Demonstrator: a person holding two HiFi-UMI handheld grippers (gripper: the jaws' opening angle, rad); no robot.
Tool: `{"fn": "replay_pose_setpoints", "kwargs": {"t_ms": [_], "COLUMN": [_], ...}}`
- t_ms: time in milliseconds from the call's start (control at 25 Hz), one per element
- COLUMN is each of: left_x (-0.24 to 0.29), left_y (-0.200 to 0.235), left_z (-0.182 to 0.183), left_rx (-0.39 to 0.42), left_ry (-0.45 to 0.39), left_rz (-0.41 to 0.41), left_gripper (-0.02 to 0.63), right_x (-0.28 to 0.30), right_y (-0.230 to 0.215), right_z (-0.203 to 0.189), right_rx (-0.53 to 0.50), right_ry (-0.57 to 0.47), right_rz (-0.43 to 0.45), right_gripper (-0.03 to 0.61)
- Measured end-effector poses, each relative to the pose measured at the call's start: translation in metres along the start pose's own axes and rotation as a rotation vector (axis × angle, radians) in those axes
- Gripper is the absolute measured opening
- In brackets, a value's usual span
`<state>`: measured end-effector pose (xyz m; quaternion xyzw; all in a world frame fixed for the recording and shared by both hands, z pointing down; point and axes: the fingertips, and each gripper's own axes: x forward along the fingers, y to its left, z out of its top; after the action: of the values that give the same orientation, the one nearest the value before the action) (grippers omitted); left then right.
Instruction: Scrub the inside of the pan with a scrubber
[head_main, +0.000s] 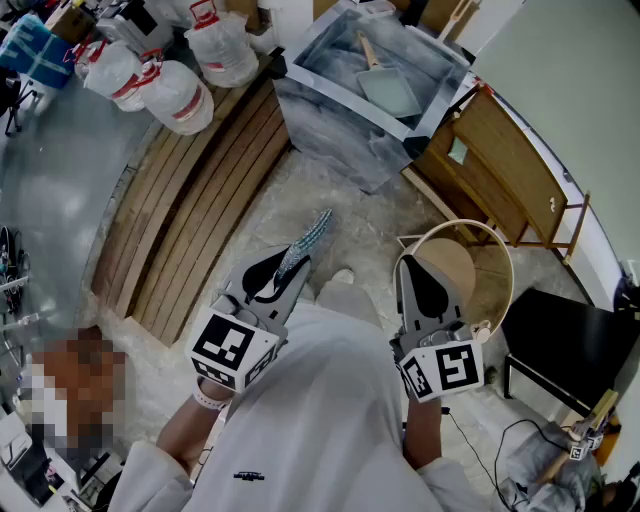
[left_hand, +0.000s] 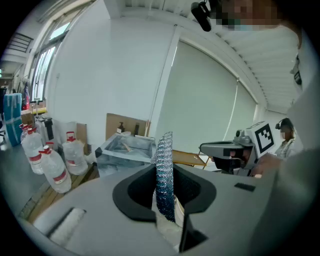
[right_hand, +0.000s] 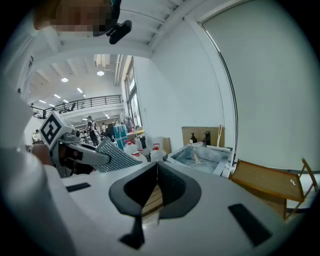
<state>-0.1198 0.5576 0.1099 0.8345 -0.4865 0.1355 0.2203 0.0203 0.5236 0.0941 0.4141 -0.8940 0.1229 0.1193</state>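
Note:
My left gripper (head_main: 285, 268) is shut on a silver-blue mesh scrubber (head_main: 310, 238), which stands upright between the jaws (left_hand: 164, 170) and sticks out past the tips. The right gripper (head_main: 425, 272) is held beside it, both raised in front of my body. Its jaws meet at the tips (right_hand: 157, 167), and its own view shows nothing between them. A round pan (head_main: 455, 262) with a pale rim and tan inside sits right at that gripper in the head view. I cannot tell whether they touch. The scrubber also shows in the right gripper view (right_hand: 117, 157).
Wooden decking (head_main: 200, 200) lies on the floor at left with several water bottles (head_main: 180, 90) on it. A plastic-lined bin (head_main: 360, 90) stands ahead, a wooden board (head_main: 500, 170) leans on the wall at right, and a black seat (head_main: 570, 345) is at lower right.

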Motion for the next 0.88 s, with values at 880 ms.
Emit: {"fn": "replay_pose_setpoints", "kwargs": {"t_ms": [880], "left_x": [-0.051], "left_y": [0.084], "left_z": [-0.012], "left_rx": [-0.005], "left_ry": [-0.035], "left_rz": [-0.06], "left_gripper": [0.083], "right_x": [0.039], "right_y": [0.077], "right_z": [0.008], "right_rx": [0.034], "right_ry": [-0.045], "right_rz": [-0.096], "right_gripper": [0.008]}}
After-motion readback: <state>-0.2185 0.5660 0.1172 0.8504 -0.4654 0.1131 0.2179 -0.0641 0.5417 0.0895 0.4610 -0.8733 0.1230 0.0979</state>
